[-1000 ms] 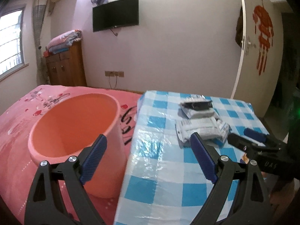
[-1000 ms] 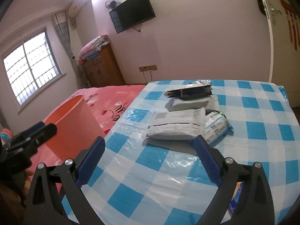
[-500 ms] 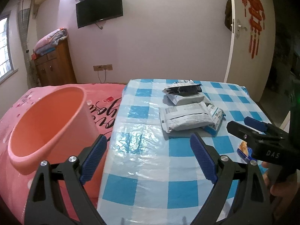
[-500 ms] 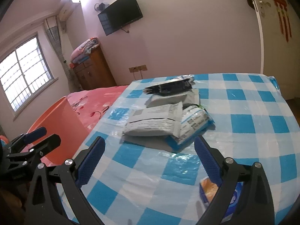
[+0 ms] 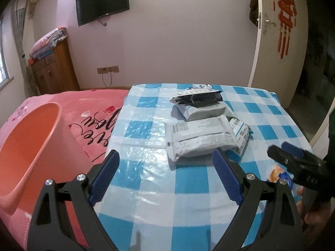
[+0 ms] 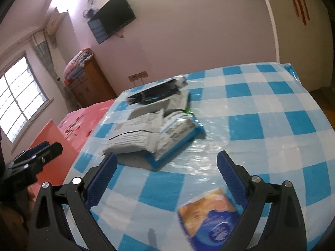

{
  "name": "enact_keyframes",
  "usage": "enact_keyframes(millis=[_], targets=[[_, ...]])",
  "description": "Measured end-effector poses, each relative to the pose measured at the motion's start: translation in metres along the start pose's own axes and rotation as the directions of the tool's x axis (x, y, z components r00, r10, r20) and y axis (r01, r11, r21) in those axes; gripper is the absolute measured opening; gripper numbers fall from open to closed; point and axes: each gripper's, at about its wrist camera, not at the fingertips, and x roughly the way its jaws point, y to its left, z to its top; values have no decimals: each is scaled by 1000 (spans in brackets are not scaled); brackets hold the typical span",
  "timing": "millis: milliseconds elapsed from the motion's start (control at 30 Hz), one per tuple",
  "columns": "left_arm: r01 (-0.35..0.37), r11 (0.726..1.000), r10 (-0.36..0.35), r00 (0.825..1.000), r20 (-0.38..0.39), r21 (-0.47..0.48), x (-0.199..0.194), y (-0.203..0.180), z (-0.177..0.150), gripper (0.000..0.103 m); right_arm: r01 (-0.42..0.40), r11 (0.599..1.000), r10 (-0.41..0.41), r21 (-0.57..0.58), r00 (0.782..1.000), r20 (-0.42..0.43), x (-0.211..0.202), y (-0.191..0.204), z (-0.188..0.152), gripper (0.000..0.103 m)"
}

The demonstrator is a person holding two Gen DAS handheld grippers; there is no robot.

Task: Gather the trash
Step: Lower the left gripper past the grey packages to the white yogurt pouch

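Observation:
A pile of wrappers lies on the blue-checked table [image 5: 188,179]: a white-grey packet [image 5: 201,138] in front, a blue-edged packet [image 5: 240,131] beside it, a grey packet [image 5: 199,110] and a black packet [image 5: 199,97] behind. The pile also shows in the right wrist view [image 6: 150,131]. A blue-and-orange snack packet [image 6: 209,215] lies near the front edge, between the right fingers. My left gripper [image 5: 165,171] is open and empty, just short of the pile. My right gripper [image 6: 167,173] is open and empty. An orange bin [image 5: 27,150] stands left of the table.
A pink bed [image 5: 90,113] lies behind the bin, left of the table. A wooden cabinet [image 5: 54,73] with folded blankets stands at the back left. A door [image 5: 278,41] is at the back right.
Both grippers have moved right and closer to the pile. The bin has slid towards the left edge of the left view. The snack packet has come into the right view.

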Motion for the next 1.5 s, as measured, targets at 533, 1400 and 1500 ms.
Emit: enact_keyframes(millis=[533,1400,1500], targets=[[104,980,-116,991,-66,-169,122,-22,114,90,-12,997,13,75,1000,-21,7,-42,4,95],[-97,979,14,910,-414,-179,317,-69,181,82,-69,991,72,118,997,-26,11,-64,8,95],[-93,981,14,911,-411,-172,316,-68,179,82,-72,989,77,127,997,-29,10,-65,8,95]])
